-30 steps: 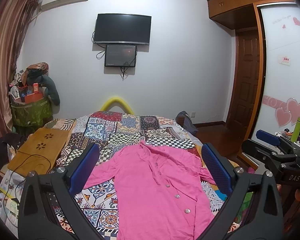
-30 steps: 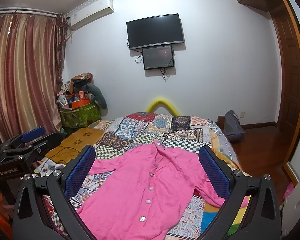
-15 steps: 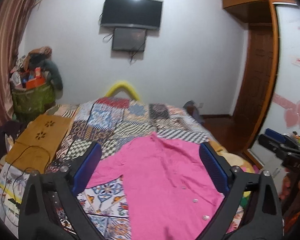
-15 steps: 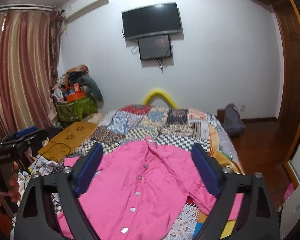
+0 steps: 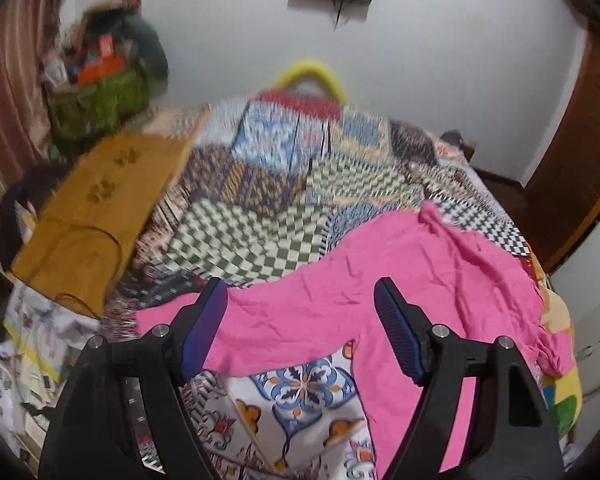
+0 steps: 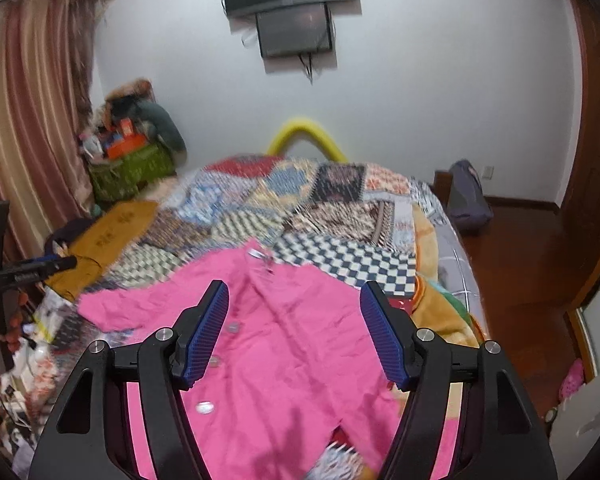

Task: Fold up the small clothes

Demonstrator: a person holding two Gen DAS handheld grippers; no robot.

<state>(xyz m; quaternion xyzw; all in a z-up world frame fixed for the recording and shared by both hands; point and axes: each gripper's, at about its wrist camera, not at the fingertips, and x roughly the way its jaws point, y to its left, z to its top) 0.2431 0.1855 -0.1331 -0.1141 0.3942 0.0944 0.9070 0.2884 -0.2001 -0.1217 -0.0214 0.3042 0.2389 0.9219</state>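
Observation:
A pink buttoned shirt (image 5: 412, 280) (image 6: 300, 344) lies spread flat, front up, on the patchwork bedspread (image 5: 260, 216) (image 6: 340, 208). My left gripper (image 5: 300, 300) hovers over the shirt's left sleeve, which stretches out toward the bed's left edge. Its jaws are closing, with only air between the blue pads and the cloth lying below them. My right gripper (image 6: 294, 300) hangs above the shirt's chest near the row of buttons. Its jaws are closing too and nothing is pinched between them.
A mustard-yellow low table (image 5: 100, 208) with a cable stands left of the bed beside scattered papers (image 5: 32, 340). A cluttered green bin (image 6: 128, 168) sits by the striped curtain. A yellow arch (image 6: 306, 136) rises at the bed's far end, a grey bag (image 6: 468, 196) on the wooden floor.
Both grippers have tilted down and moved closer to the shirt, the left swinging over to its left sleeve. Both pairs of jaws have narrowed from wide open.

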